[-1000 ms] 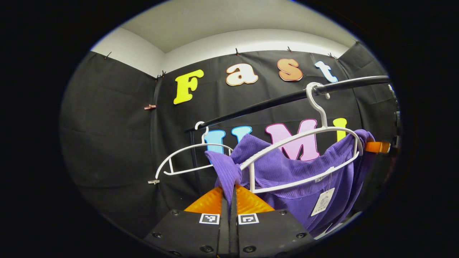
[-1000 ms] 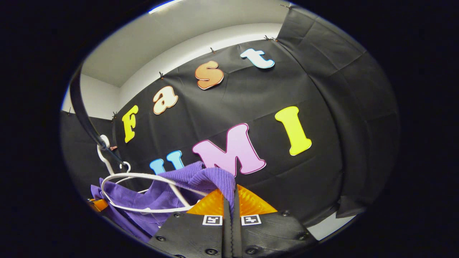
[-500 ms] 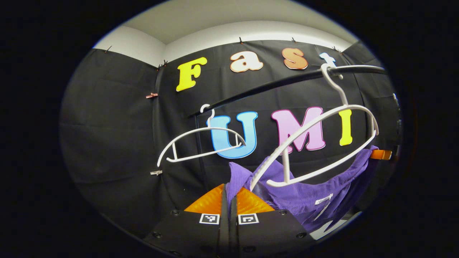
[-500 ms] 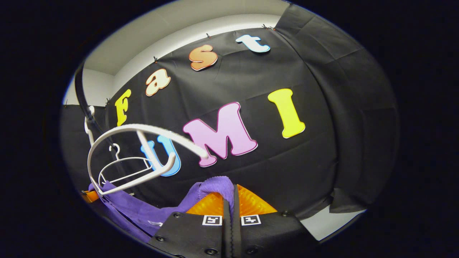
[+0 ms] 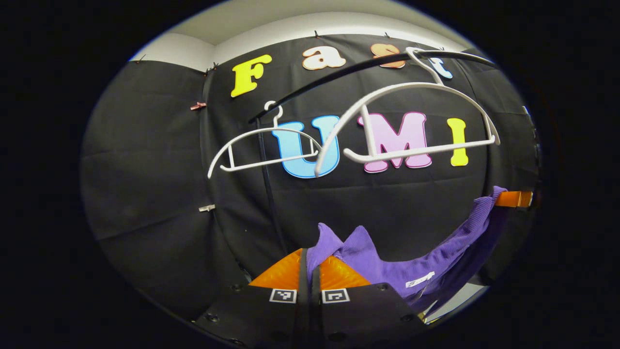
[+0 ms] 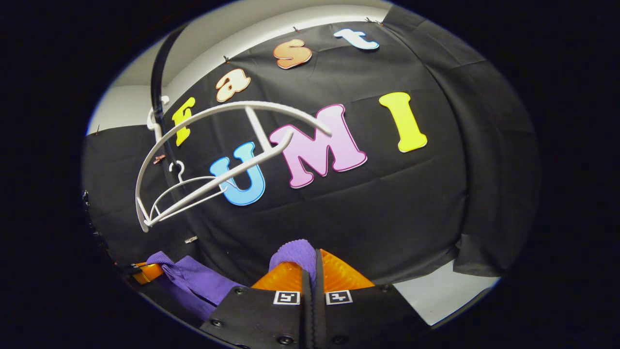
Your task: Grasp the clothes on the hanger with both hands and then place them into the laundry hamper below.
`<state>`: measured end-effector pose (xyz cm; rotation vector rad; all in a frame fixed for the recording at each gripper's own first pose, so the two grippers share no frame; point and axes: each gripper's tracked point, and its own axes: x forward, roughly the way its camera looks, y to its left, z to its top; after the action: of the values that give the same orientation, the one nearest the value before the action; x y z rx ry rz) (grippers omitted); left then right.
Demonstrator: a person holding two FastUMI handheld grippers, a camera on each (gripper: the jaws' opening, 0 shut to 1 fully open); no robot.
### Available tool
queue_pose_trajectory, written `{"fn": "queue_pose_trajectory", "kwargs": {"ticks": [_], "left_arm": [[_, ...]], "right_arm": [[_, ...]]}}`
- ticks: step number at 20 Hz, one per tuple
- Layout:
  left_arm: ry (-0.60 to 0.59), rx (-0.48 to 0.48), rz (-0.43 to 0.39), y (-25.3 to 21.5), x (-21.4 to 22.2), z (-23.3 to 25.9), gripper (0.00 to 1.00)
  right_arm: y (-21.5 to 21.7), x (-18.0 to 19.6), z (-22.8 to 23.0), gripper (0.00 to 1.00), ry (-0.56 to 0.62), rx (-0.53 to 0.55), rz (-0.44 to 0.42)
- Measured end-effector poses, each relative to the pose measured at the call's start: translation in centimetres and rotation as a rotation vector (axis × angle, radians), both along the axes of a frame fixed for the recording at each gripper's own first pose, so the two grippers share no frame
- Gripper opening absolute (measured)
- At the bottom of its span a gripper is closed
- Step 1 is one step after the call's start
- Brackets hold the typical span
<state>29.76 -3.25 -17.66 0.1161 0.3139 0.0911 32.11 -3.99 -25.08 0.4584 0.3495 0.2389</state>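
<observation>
Purple garment (image 5: 387, 264) sags below the bare white hanger (image 5: 411, 121), pinched in the left tool (image 5: 310, 264) nearby, its far right end held by the other tool. In the right gripper view, the right tool (image 6: 312, 264) clamps a purple fold (image 6: 295, 252).

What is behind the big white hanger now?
Behind the big white hanger hang the black cloth wall and a smaller white hanger on the black rail. The purple garment sags below it; the hamper cannot be seen.
</observation>
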Motion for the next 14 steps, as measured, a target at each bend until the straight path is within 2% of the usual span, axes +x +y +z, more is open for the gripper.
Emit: {"fn": "queue_pose_trajectory", "kwargs": {"ticks": [9, 14], "left_arm": [[0.063, -0.089, -0.169, -8.0, -3.4, -1.7, 0.03], [0.081, -0.152, -0.320, -12.5, -4.7, -3.4, 0.05]], "right_arm": [[5.7, -6.3, 0.2, 0.05, 0.032, -0.064, 0.148], [7.2, -8.3, -1.6, 0.05, 0.070, -0.112, 0.208]]}}
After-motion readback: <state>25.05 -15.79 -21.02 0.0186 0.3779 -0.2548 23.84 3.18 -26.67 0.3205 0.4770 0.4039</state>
